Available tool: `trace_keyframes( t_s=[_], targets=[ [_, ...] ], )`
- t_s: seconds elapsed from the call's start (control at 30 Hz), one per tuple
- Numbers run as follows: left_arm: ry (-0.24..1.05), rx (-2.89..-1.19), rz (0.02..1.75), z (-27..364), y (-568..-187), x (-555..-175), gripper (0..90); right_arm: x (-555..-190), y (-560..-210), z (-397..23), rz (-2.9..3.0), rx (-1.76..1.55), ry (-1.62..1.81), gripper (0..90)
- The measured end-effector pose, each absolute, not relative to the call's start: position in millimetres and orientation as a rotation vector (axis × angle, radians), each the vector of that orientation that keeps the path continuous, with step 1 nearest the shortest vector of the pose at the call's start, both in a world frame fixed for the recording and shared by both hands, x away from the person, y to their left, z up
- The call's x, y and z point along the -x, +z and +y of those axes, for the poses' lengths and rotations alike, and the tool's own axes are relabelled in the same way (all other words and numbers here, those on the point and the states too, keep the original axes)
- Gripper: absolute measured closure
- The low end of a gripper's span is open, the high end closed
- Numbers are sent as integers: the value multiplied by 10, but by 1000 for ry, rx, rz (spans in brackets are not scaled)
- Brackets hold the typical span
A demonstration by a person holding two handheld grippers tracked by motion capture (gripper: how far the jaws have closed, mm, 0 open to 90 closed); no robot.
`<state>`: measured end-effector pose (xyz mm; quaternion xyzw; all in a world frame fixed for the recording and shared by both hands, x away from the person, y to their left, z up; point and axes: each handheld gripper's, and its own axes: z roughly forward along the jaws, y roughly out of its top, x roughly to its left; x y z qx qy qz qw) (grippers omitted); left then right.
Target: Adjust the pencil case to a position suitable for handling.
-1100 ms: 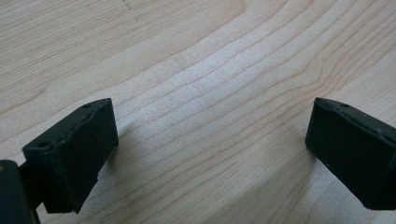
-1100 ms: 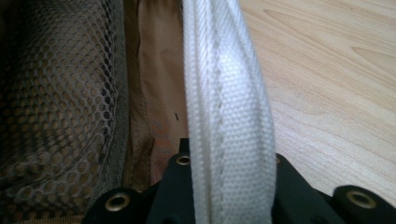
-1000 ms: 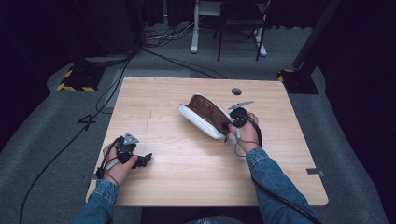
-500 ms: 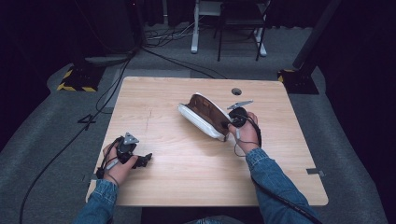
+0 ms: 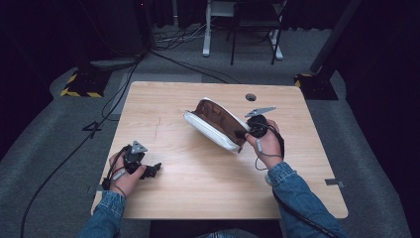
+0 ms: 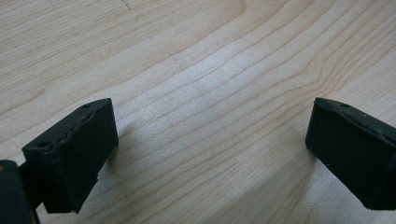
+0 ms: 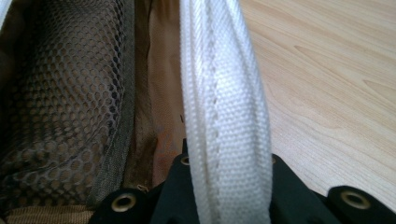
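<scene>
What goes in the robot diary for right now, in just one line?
right gripper: jaws shut on white edge of pouch | pouch: open, brown mesh lining, tilted up | left gripper: jaws open, nothing between, over table

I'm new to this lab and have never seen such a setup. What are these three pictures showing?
A person at a wooden table holds hand-operated tongs in each hand. The high view looks down from above; the other two pictures come from cameras riding on the tongs. The right tongs are shut on the white rim of a bag with a brown mesh lining, tilting it up on its edge. The left tongs rest open near the table, holding nothing.
</scene>
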<state>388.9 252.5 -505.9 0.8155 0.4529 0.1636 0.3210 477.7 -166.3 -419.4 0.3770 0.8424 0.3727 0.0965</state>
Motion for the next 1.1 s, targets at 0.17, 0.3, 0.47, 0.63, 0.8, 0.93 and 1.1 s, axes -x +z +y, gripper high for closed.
trace_keyframes(
  t_s=[0.17,0.3,0.47,0.63,0.8,0.93,1.1],
  targets=[
    [430,-2138,1191,2524,-5060,-3888,26,-4639,-4077,-1715,2500,-1077,1132,878],
    [429,-2140,1191,2524,-5060,-3888,26,-4523,-3993,-1764,2516,-1044,1148,877],
    [429,-2140,1191,2524,-5060,-3888,26,-4390,-3921,-1791,2542,-990,1159,877],
    [430,-2143,1190,2525,-5059,-3889,26,-4264,-3894,-1818,2575,-951,1164,877],
    [428,-2142,1191,2524,-5059,-3888,26,-4145,-3884,-1839,2610,-895,1161,877],
    [429,-2142,1191,2525,-5059,-3888,26,-4056,-3891,-1844,2649,-852,1153,877],
    [429,-2143,1191,2525,-5058,-3888,26,-3953,-3912,-1838,2691,-802,1168,877]
  ],
)
